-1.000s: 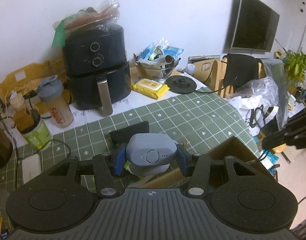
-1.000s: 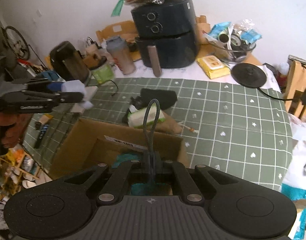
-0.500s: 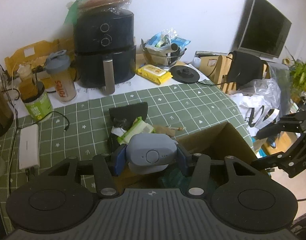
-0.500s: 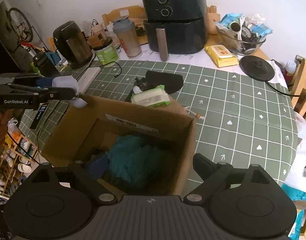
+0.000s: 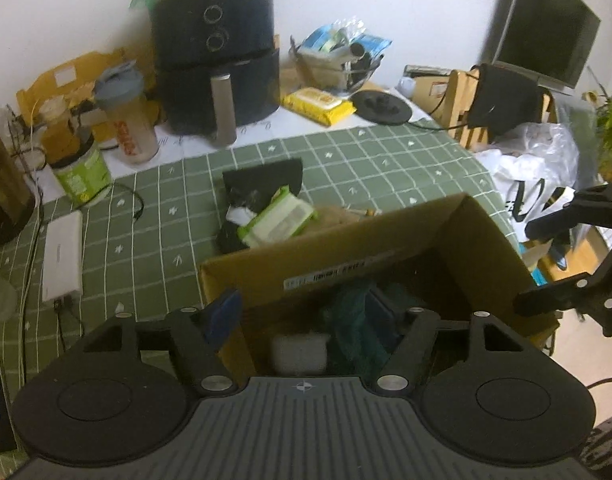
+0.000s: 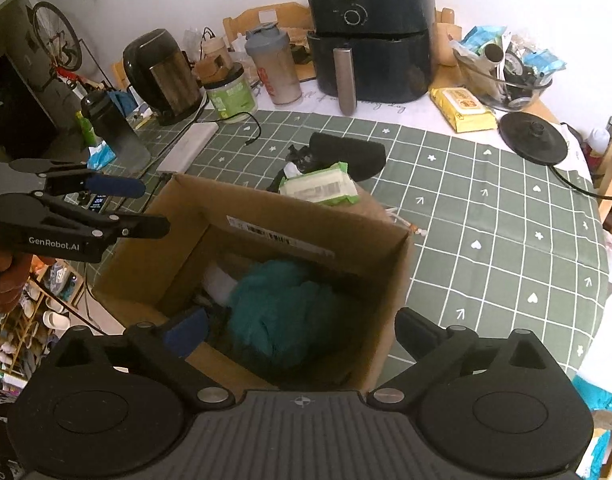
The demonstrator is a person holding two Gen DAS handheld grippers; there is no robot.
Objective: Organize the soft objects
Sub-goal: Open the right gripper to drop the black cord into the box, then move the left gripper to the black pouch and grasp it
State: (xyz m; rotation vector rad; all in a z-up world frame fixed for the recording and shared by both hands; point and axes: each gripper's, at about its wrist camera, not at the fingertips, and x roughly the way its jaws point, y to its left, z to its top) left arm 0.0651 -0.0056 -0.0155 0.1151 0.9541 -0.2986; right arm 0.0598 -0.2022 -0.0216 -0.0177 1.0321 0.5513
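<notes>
Cardboard box (image 6: 290, 236) sat on green checked tablecloth (image 6: 486, 216), teal soft cloth (image 6: 282, 312) and white object (image 5: 300, 354) inside. Left gripper (image 5: 306, 308) hung over box, jaws opening, nothing between pads. Right gripper (image 6: 302, 330) also over box, jaws opening, nearly full wide, empty. Wet-wipes pack (image 6: 318, 186) and black pouch (image 6: 346, 154) lay just behind box.
</notes>
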